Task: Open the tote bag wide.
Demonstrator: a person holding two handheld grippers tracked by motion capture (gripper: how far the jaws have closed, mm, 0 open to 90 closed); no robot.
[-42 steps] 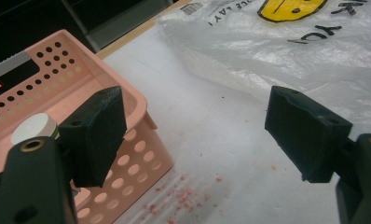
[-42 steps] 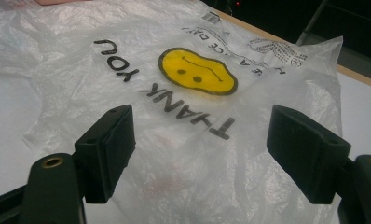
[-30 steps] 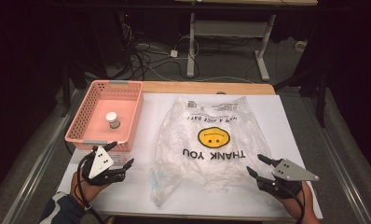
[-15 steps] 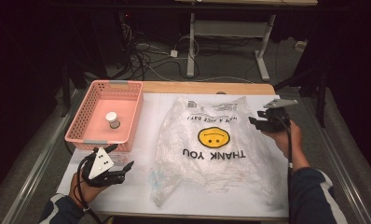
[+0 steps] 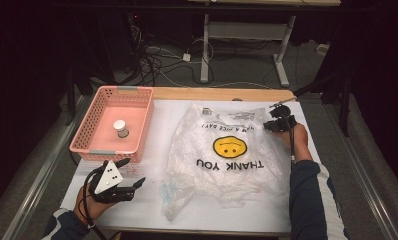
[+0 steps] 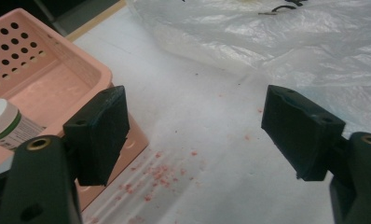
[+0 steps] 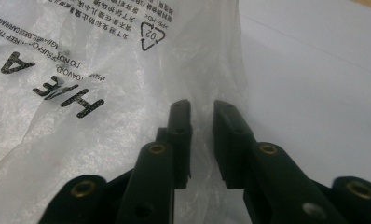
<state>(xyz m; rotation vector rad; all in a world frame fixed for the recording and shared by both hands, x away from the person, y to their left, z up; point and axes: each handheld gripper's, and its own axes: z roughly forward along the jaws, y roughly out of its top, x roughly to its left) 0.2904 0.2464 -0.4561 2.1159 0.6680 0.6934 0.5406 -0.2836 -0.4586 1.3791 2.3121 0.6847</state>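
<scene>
Right tool has just been closing, pinching plastic bag at far-right edge (left tool apart, idle near-left).

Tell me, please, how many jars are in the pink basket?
1: a single white-lidded jar stands near the middle of the basket, apart from its walls. The basket's floor is open to view, so nothing seems hidden.

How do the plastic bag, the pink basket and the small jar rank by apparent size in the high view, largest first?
1. plastic bag, covering most of the white mat.
2. pink basket.
3. small jar, standing inside the basket, by far the smallest.
</scene>
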